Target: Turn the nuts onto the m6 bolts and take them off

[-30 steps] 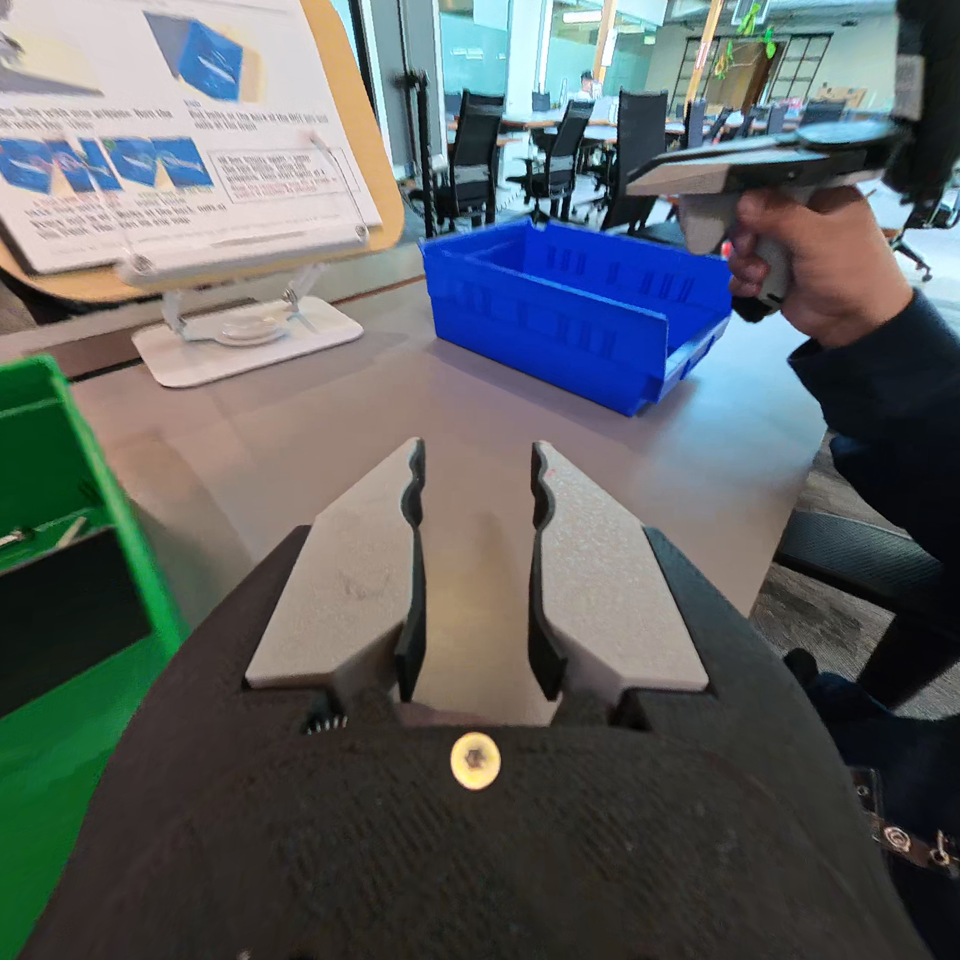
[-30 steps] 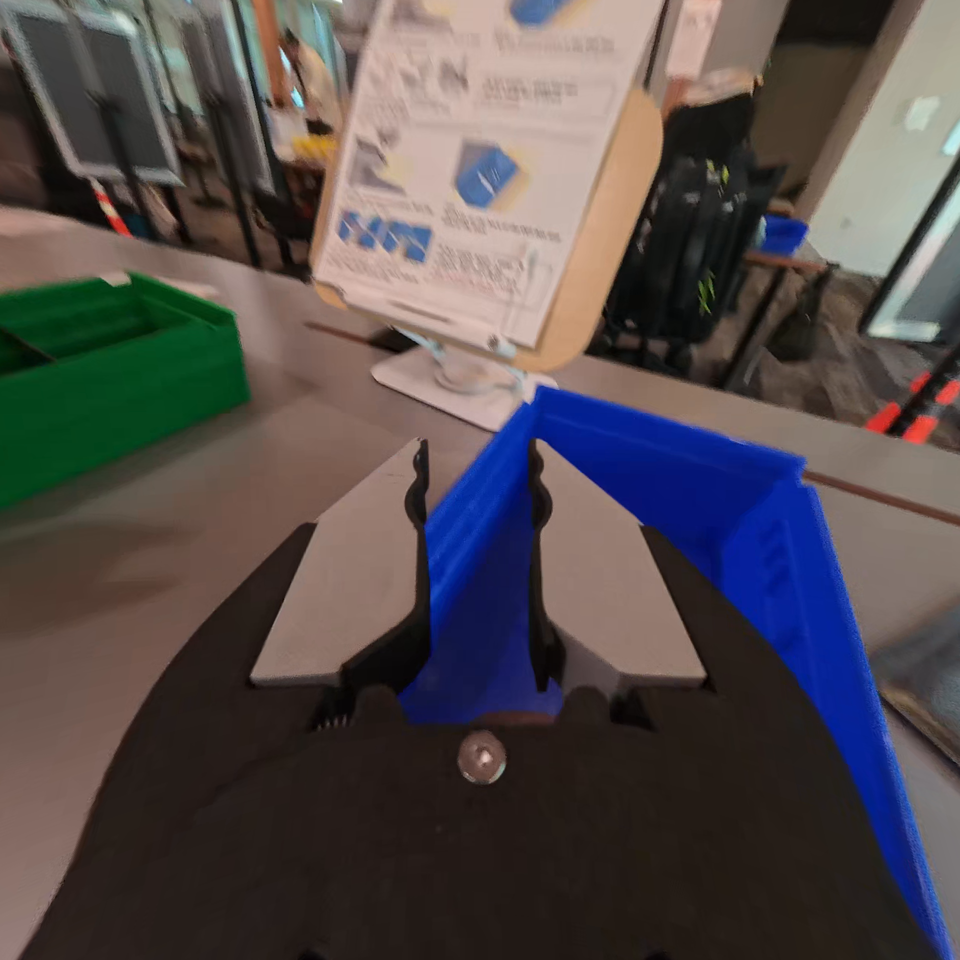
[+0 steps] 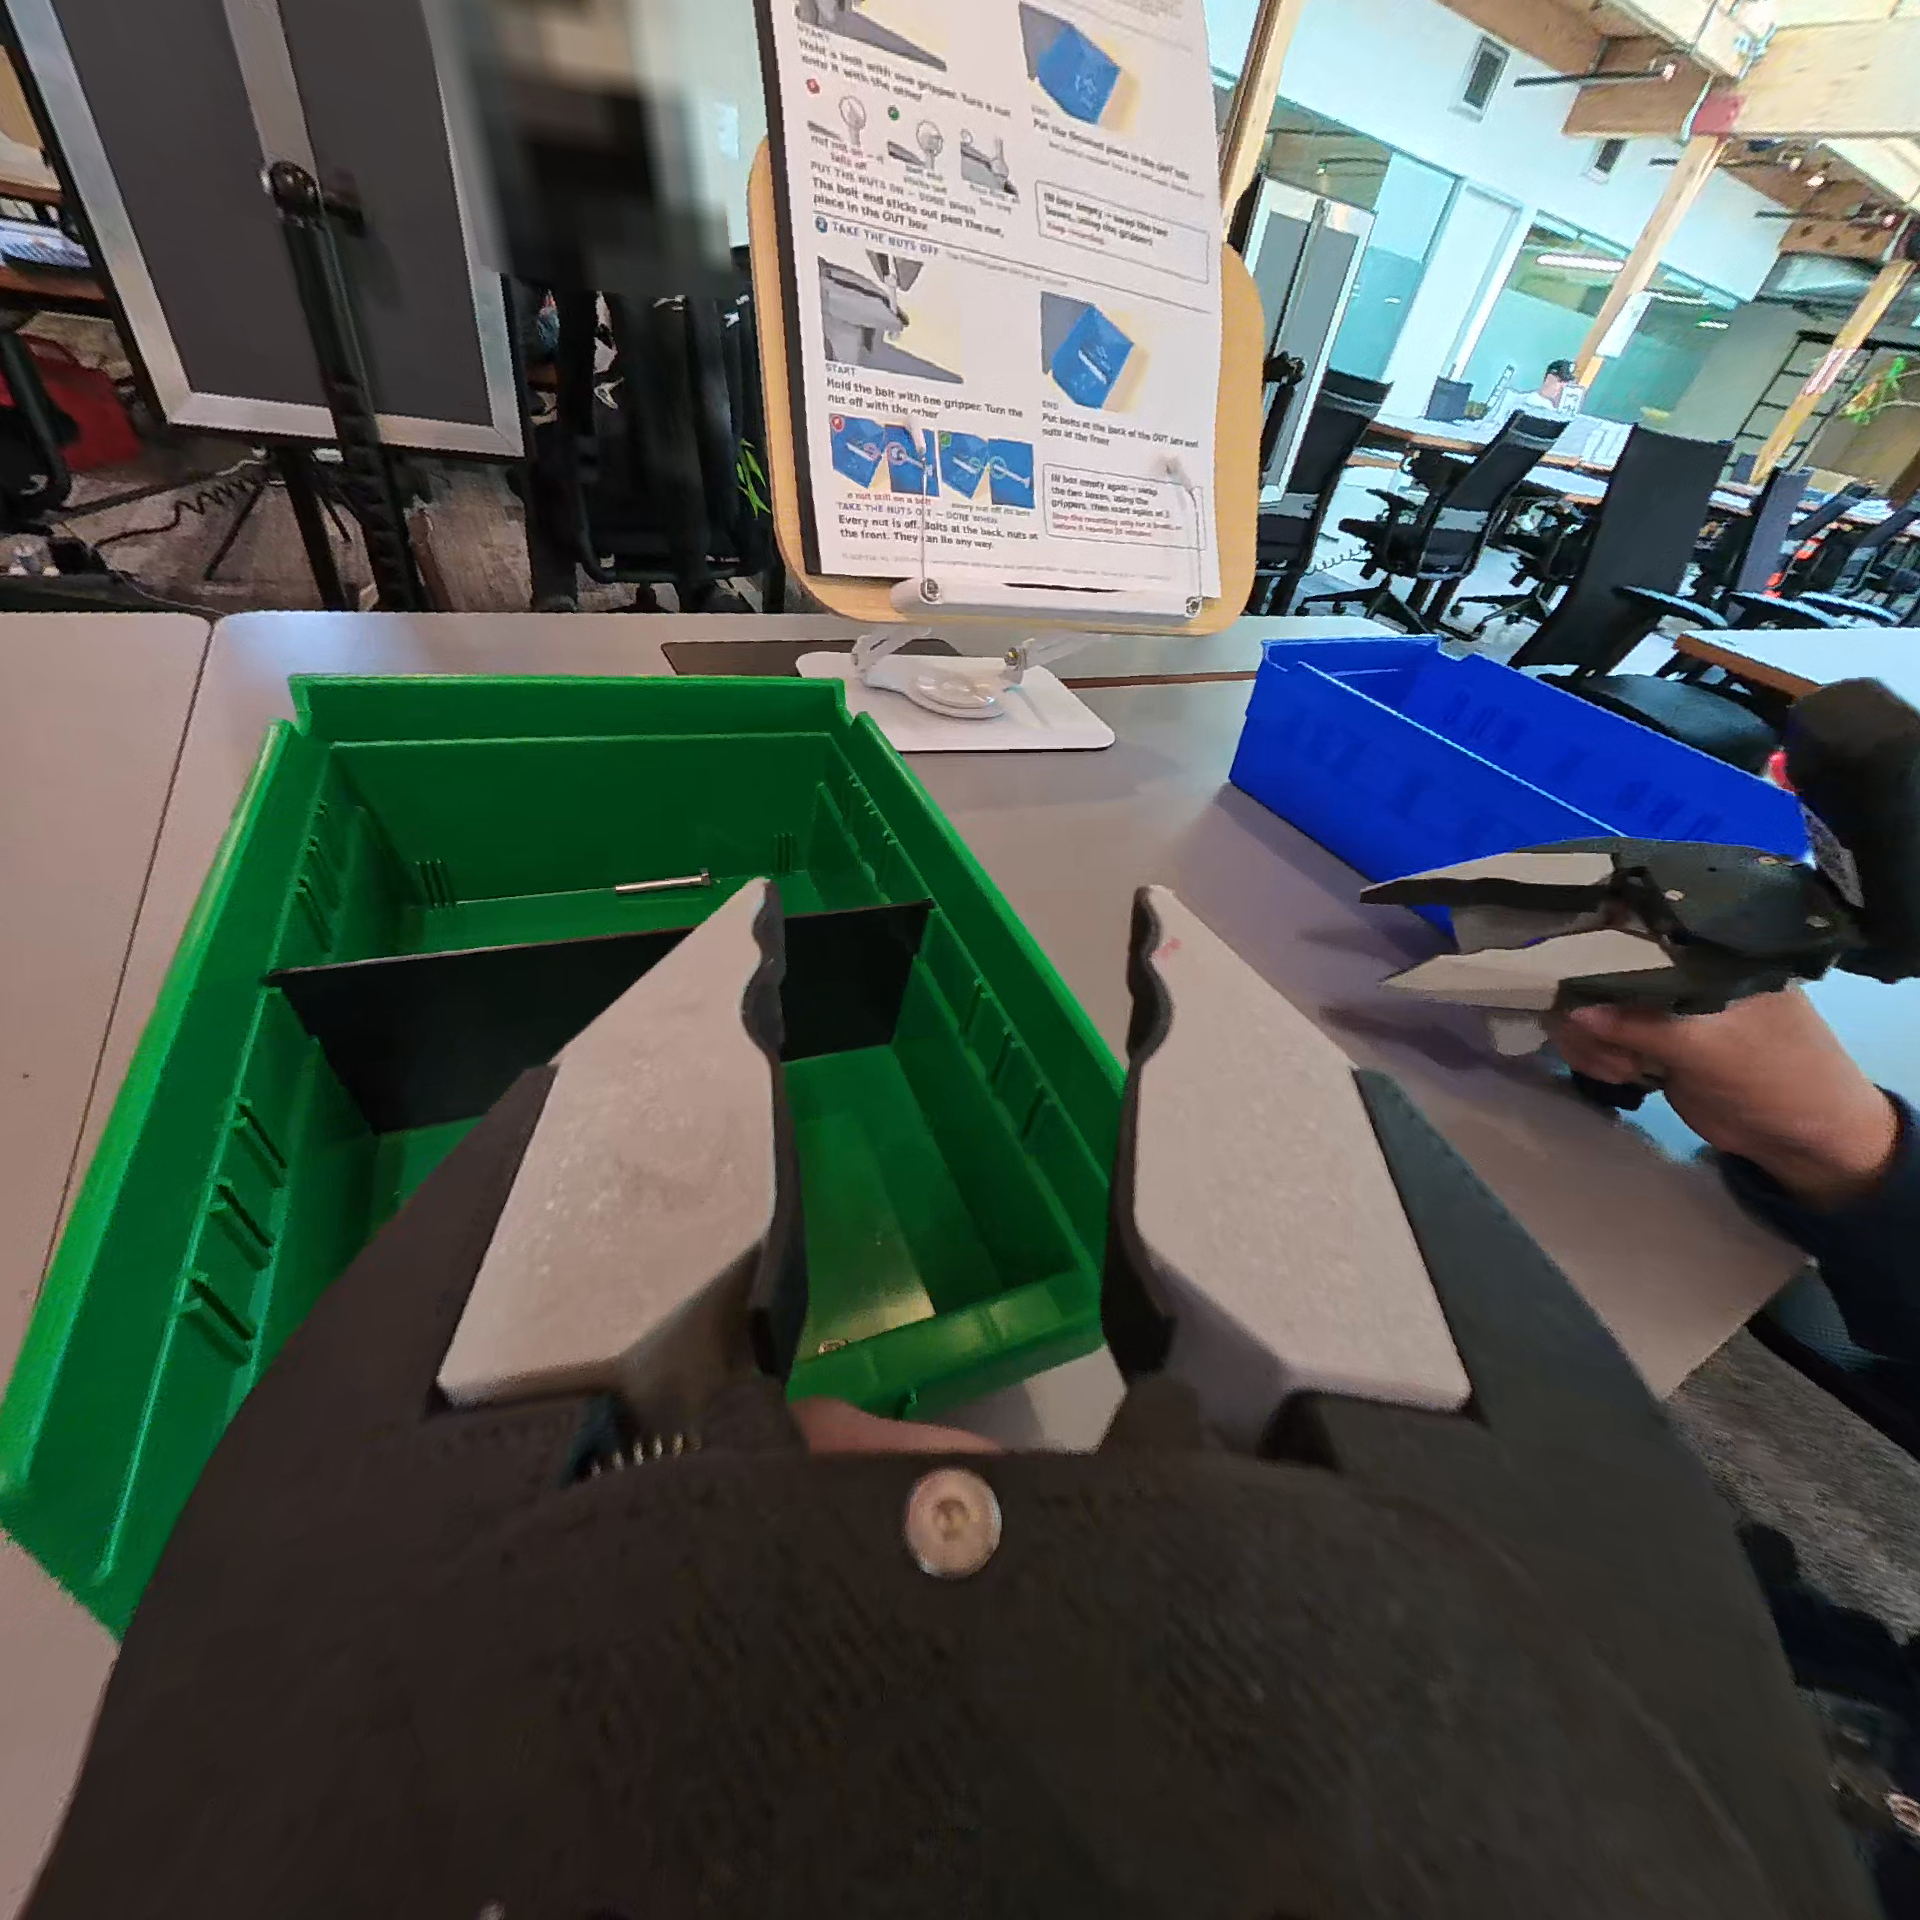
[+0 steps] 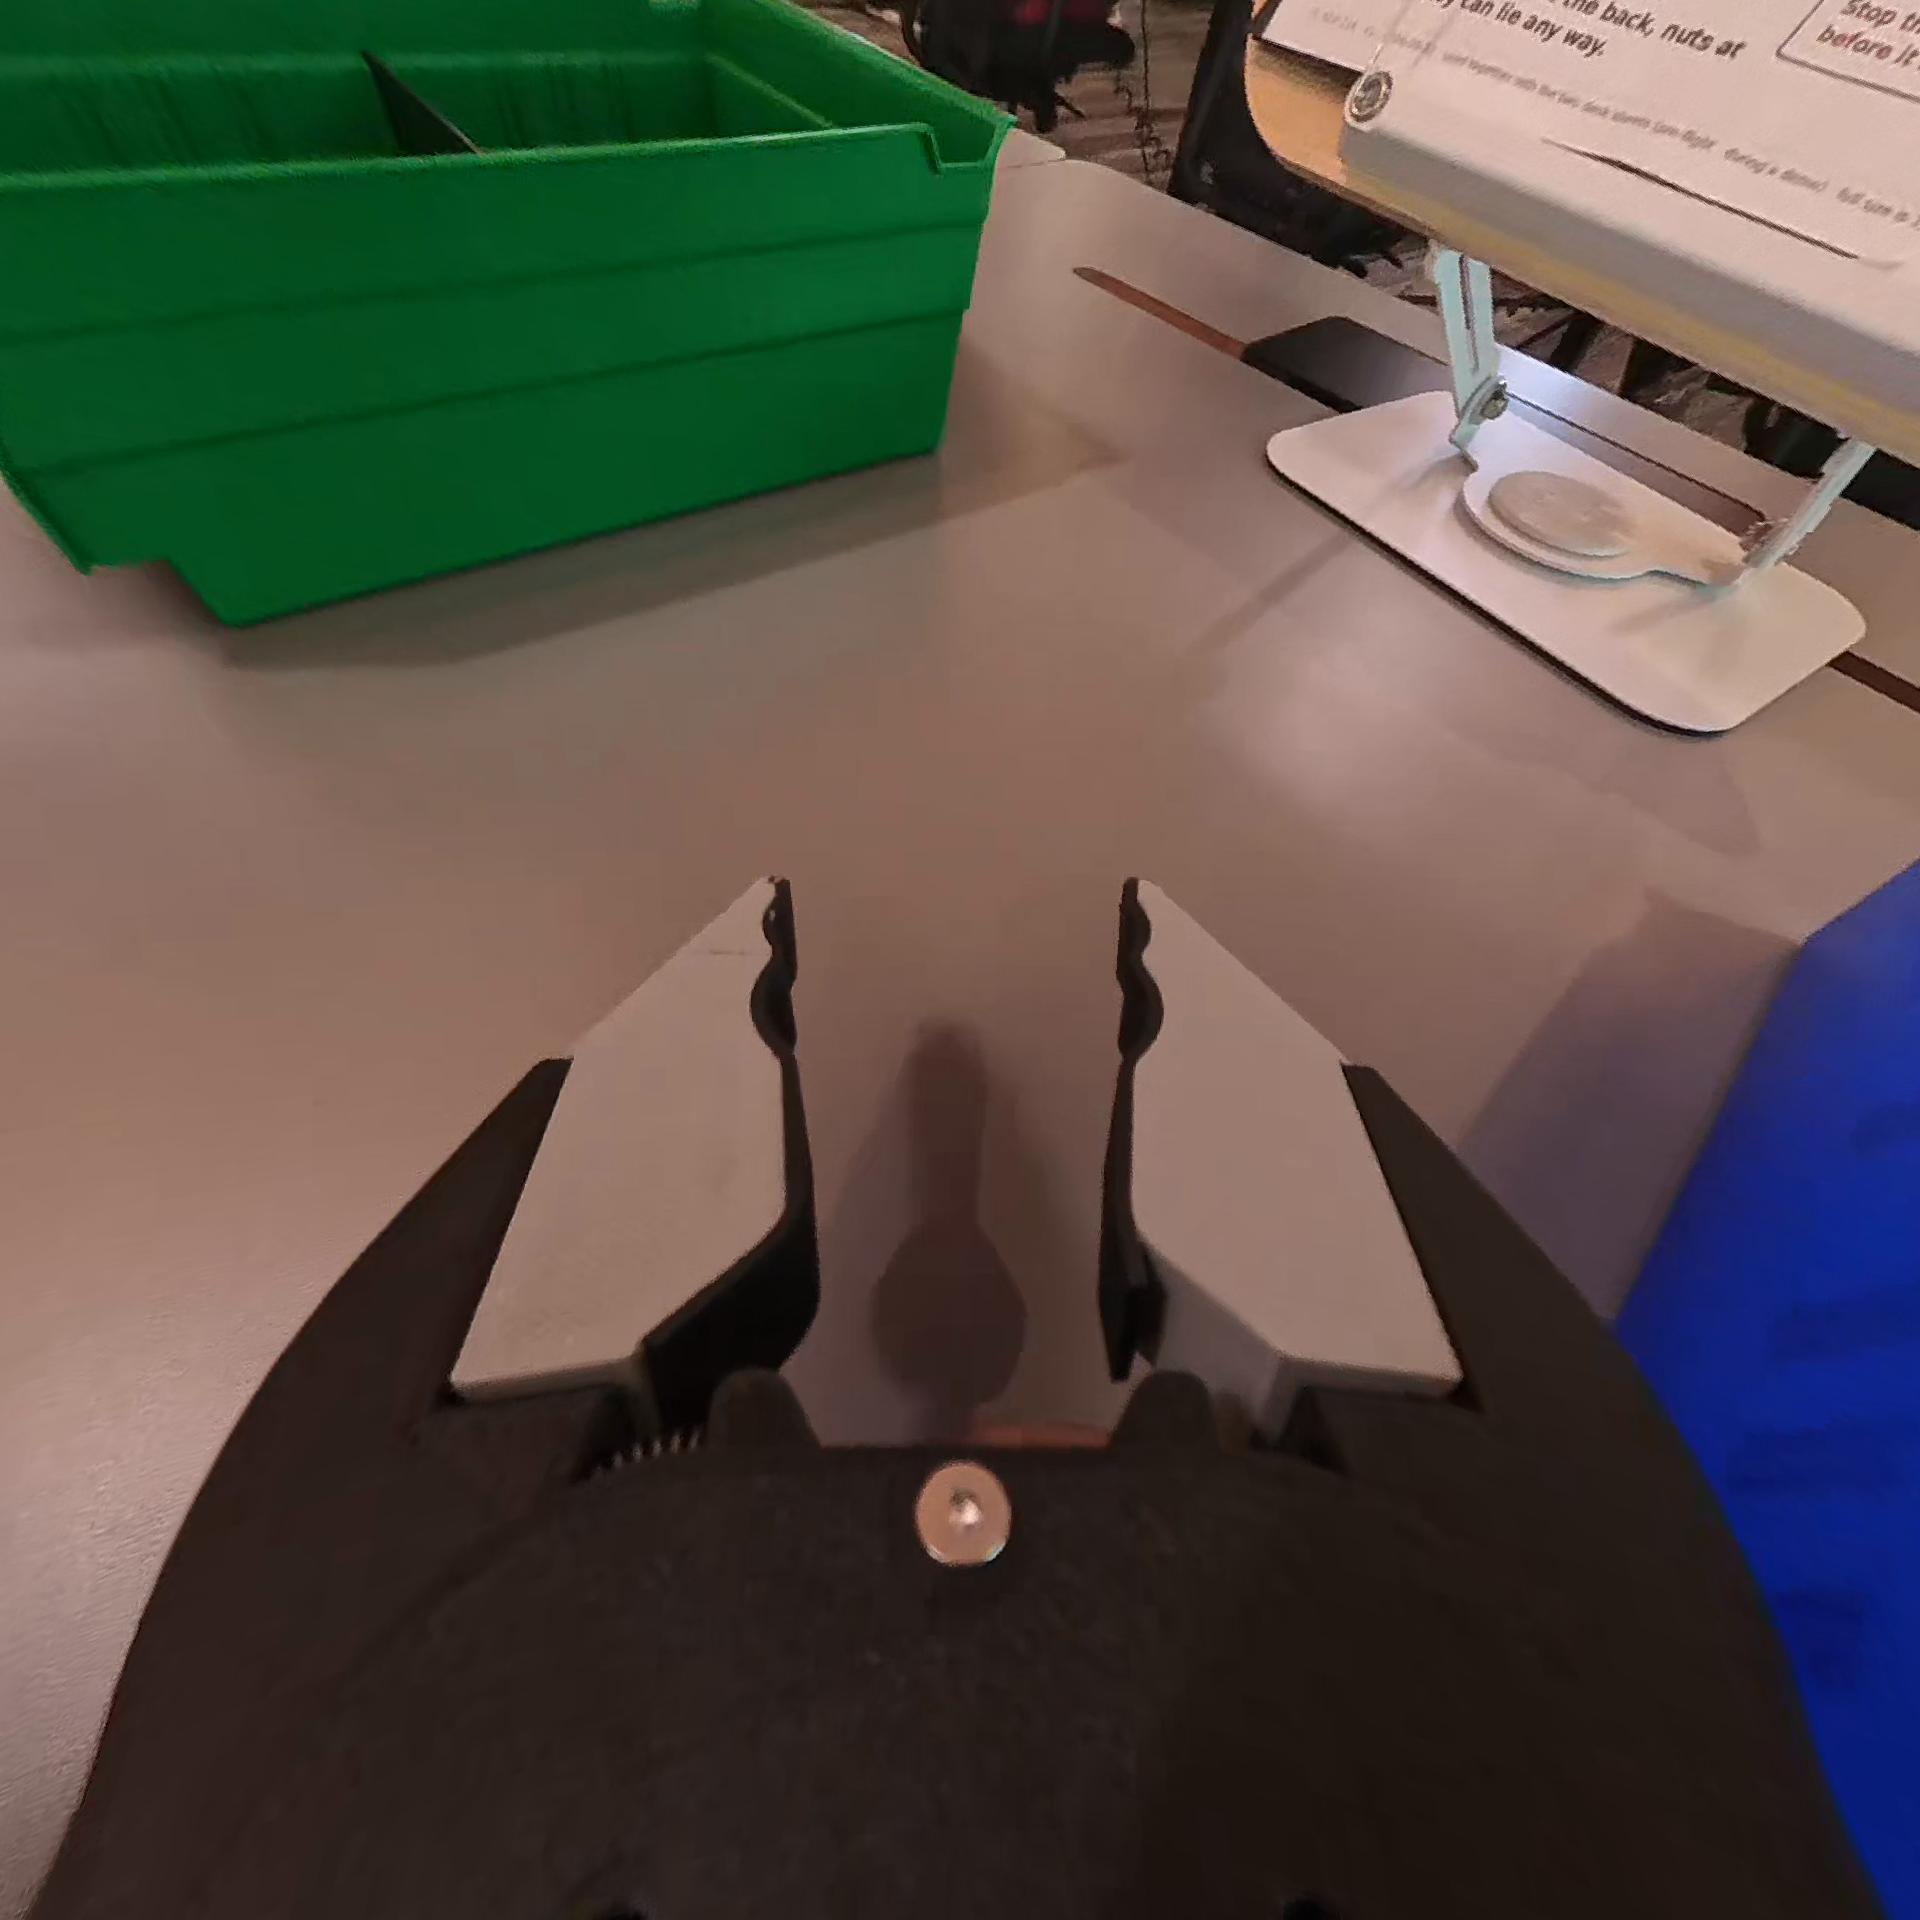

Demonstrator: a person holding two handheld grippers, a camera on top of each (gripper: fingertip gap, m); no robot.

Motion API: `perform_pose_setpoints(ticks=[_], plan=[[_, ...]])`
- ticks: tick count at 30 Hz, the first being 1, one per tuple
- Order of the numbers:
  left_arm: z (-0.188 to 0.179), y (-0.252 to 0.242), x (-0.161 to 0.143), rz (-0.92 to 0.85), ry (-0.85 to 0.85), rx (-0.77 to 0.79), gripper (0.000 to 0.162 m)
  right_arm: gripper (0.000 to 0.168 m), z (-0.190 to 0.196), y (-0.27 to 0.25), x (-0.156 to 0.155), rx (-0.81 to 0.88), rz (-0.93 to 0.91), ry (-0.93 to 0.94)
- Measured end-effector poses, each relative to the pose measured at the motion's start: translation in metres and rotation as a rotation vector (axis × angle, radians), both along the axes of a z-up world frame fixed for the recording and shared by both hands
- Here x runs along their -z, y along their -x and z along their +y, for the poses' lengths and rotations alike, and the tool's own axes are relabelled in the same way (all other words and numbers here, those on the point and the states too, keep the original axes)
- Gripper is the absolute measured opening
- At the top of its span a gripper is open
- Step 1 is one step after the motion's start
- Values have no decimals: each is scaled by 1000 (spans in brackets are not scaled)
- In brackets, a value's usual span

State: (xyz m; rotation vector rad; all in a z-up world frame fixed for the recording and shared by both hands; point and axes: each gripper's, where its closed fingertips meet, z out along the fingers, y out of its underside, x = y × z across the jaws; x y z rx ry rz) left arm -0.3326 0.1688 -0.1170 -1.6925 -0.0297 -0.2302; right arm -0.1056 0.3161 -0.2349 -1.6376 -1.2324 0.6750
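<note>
so a second ago the left gripper faced bare table, now it's swung over the divided green plastic bin, jaws apart and empty like the right gripper, with one silver bolt in the back compartment, looks like pickup is next.

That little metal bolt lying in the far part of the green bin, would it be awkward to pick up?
Probably a bit. The bolt looks thin, round and shiny, so it may roll or slip between the left gripper fingers. It lies flat near the green bin back wall, leaving little room. It should be stiff and light.
</note>
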Motion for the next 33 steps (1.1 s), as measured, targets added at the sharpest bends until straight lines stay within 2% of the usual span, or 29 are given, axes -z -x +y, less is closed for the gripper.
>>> perform_pose_setpoints(ticks=[4, 7, 9, 14, 23, 28, 33], plan=[[-6, -8, -9, 26, -32, 25, 51, 57, 8, -7, 3, 52, -32, -32], [-8, -12, -11, 33, -28, 34, 53, 57, 9, -8, 2, 58, -23, -25], [-9, -16, -13, 42, -39, 37, 49, 57, 8, -9, 2, 57, -16, -21], [-3, -30, -8, 61, -17, 63, 53, 55, 15, -15, 5, 104, -34, -12], [10, -96, -10, 173, -64, 142, 54, 70, 36, -30, -12, 263, -3, -139], [18, -105, 3, 268, -14, 120, 56, 72, 34, -31, -13, 264, 4, -141], [21, -101, 5, 253, -14, 110, 56, 73, 33, -30, -11, 255, 6, -127]])
